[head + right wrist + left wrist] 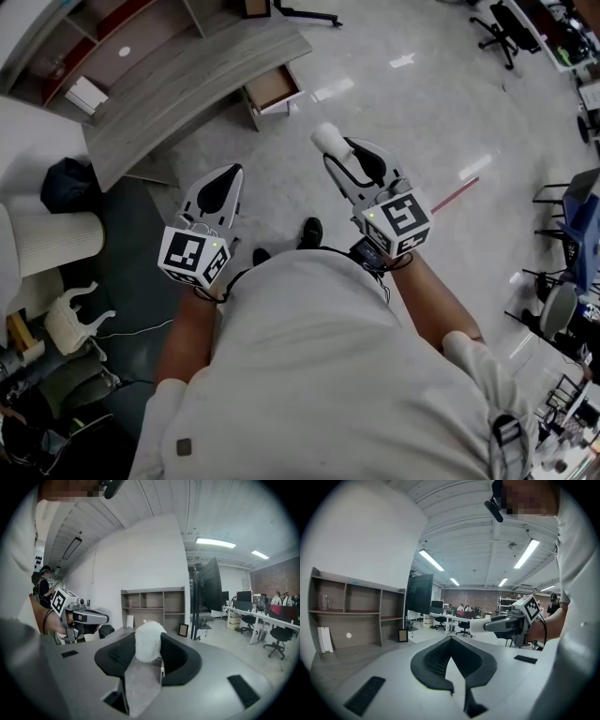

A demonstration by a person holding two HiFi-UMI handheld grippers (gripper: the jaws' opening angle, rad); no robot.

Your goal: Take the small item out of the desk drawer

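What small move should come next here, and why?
Probably carry the fluffy white item to the desk and set it down. The right gripper grips it, well clear of the open drawer, and the left gripper is empty.

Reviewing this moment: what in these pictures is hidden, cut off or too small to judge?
- White fluffy item: right gripper view; the right gripper has its jaws shut on it and they cover its sides, so its full shape is unclear.
- Open drawer: head view; far and small, so any contents cannot be told.
- Shelf unit: head view, cut off by the top-left edge; left gripper view, its contents too small.
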